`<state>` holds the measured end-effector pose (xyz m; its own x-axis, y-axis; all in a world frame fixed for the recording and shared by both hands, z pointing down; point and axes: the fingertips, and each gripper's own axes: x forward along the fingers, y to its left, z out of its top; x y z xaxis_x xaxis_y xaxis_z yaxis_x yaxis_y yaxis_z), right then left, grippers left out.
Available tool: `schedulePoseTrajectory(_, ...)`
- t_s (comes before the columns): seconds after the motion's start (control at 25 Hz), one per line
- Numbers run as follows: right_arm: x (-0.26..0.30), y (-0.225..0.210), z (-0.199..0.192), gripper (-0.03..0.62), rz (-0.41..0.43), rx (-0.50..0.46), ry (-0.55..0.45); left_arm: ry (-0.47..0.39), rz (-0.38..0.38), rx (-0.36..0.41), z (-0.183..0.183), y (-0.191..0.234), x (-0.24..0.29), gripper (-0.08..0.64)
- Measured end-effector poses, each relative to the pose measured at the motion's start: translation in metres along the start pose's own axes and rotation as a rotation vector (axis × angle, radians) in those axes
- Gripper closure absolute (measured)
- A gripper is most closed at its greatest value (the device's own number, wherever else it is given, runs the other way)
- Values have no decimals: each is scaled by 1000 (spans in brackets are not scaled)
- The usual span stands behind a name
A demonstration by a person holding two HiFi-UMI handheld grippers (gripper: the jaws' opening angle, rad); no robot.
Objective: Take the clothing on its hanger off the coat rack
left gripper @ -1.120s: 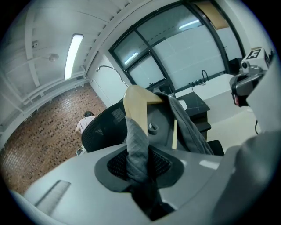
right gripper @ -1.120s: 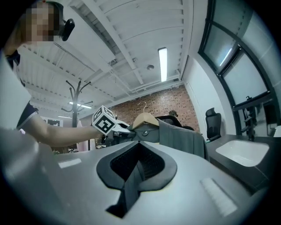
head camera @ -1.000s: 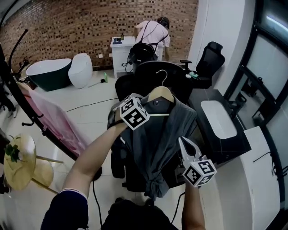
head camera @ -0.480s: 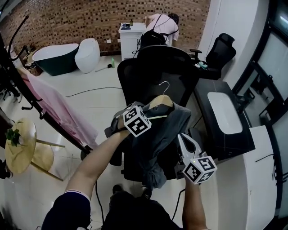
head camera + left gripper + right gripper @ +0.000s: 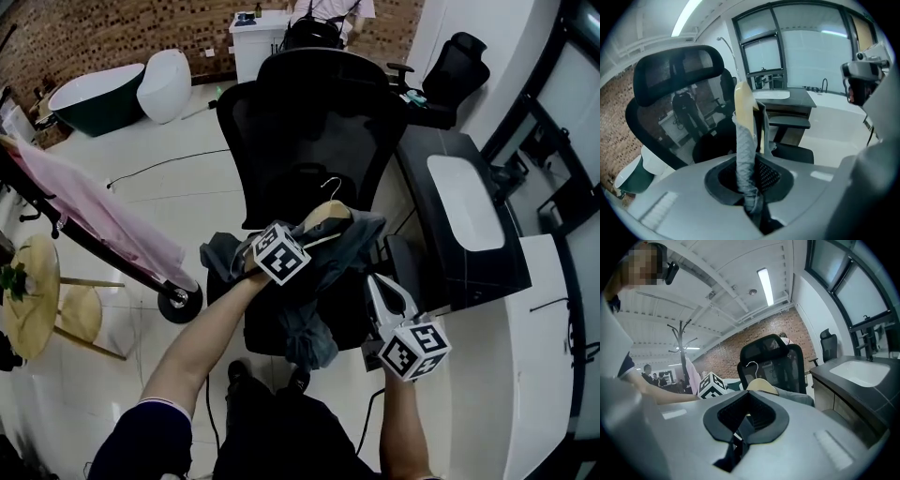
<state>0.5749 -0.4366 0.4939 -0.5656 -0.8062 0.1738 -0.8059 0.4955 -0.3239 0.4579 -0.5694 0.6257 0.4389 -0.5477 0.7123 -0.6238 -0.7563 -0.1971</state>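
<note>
the left gripper (image 5: 750, 194) is closed on the grey clothing (image 5: 354, 239), near one end of the wooden hanger (image 5: 328, 214). in the left gripper view a fold of the grey cloth and the pale end of the hanger stand between the jaws, and the pads press on the cloth. these jaws have just been closing, with the cloth between them.

the clothing is on its hanger and is off the coat rack (image 5: 680, 348). in the head view it is low in front of the black office chair (image 5: 309, 103), over the seat, with the metal hook of the hanger pointing up toward the backrest. the lower part of the cloth is bunched and hangs down at the front of the seat; i cannot tell if it rests on the seat.

the coat rack is well apart, at the left side, and a pink garment (image 5: 94, 206) hangs on it.

the right gripper (image 5: 740, 430) is beside the clothing, at its right side, and does not touch it. its jaws are together and nothing is between them.

to the right of the chair there is a dark counter (image 5: 441, 272) with 1 white basin.
</note>
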Motion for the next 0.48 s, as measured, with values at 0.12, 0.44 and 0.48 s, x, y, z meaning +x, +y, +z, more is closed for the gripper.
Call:
schedulePoseTrajectory(0.12,-5,-12,-9,591,-17,10,20,12,-14,-46,-13,-11,22,522)
schedulePoseTrajectory(0.44,-11,-42,-36,591,-59,28,80,56,-52,-137,-58,-38,82,522)
schedulePoseTrajectory(0.48,-10,-45,-39,591,-63,31,87,65,-63,-146,-64,-42,90,522)
